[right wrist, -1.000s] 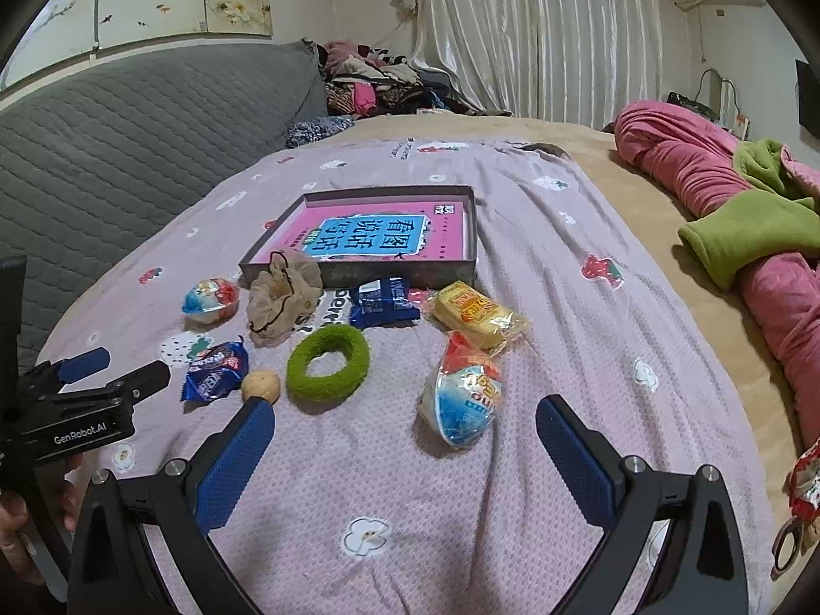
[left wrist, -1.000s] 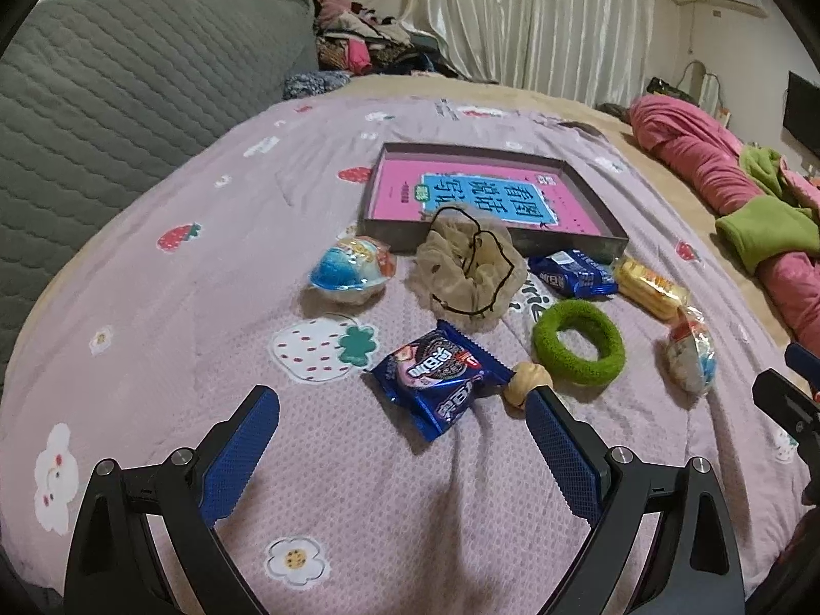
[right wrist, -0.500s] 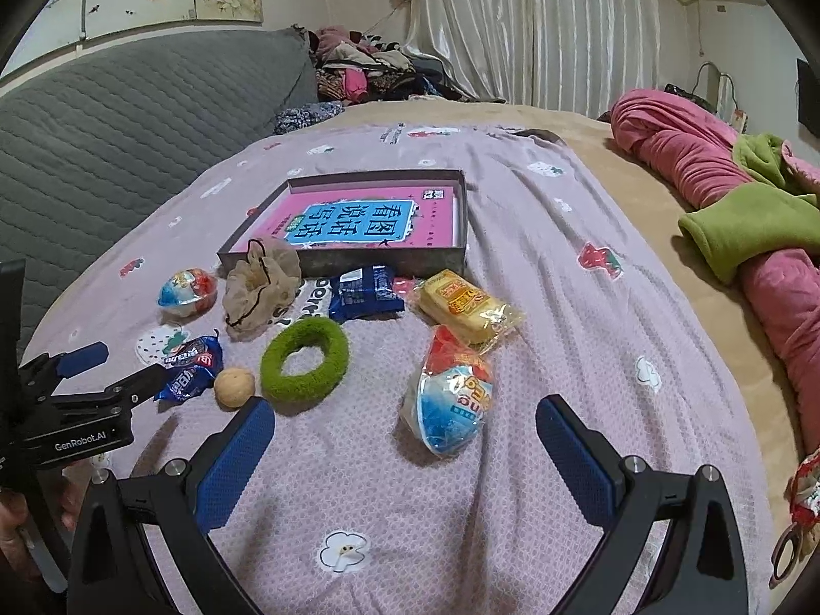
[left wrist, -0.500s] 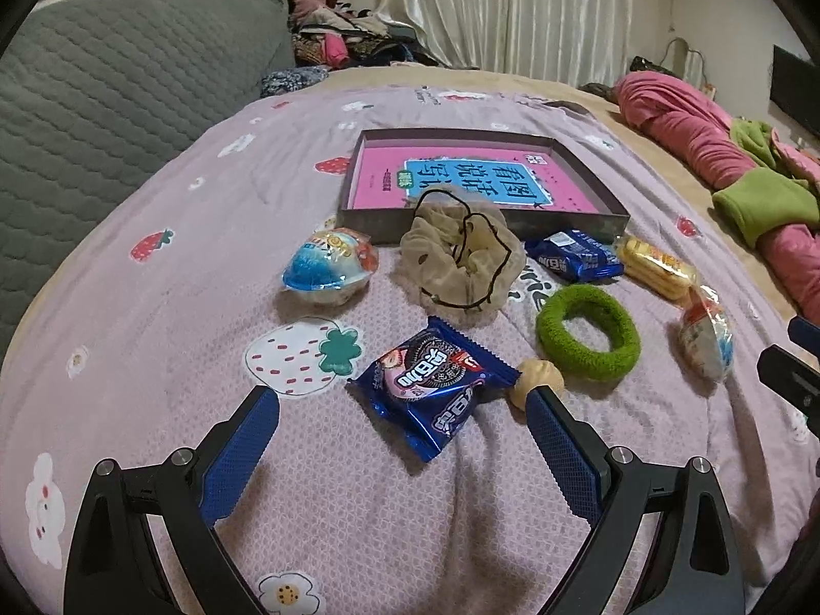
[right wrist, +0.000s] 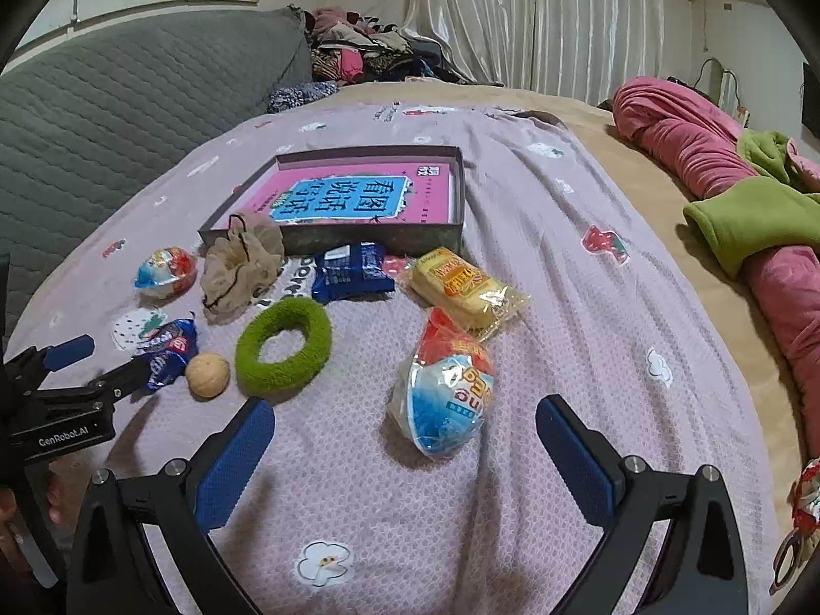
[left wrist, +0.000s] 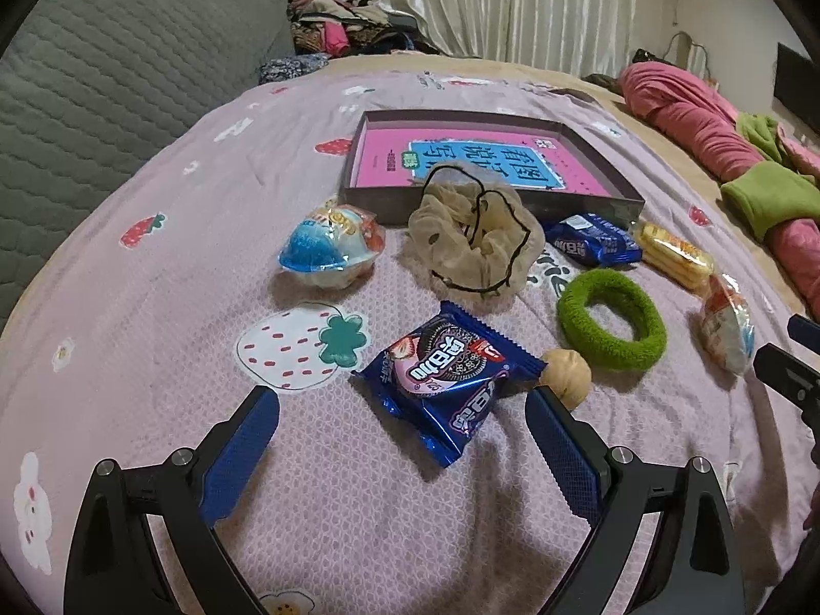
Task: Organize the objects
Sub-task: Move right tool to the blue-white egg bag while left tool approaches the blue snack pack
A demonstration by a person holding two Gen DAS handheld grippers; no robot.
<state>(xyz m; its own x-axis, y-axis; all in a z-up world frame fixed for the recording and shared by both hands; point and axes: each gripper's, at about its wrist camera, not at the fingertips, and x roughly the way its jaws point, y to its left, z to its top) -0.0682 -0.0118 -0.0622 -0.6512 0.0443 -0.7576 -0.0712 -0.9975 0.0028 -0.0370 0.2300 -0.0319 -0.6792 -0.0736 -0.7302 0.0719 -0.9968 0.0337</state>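
My left gripper (left wrist: 402, 410) is open just in front of a blue Oreo packet (left wrist: 446, 374), its fingertips flanking the packet's near end. A walnut (left wrist: 566, 376) lies by its right finger. My right gripper (right wrist: 405, 423) is open around the near side of a blue-and-red egg snack (right wrist: 443, 394). A grey tray (right wrist: 379, 243) with a pink book inside sits farther back. Before it lie a beige scrunchie (left wrist: 474, 241), a green hair ring (left wrist: 610, 325), a second egg snack (left wrist: 333, 251), another blue packet (right wrist: 351, 271) and a yellow wafer pack (right wrist: 466, 289).
Everything lies on a pink strawberry-print bedspread (right wrist: 589, 307). A grey quilted headboard (left wrist: 102, 92) rises at left. Pink and green blankets (right wrist: 743, 195) pile along the right edge. Clothes (right wrist: 359, 56) and curtains stand at the far end.
Both grippers have moved forward and lower toward the objects. The left one has closed in on the Oreo packet, the right one on the egg snack. Nothing was grasped.
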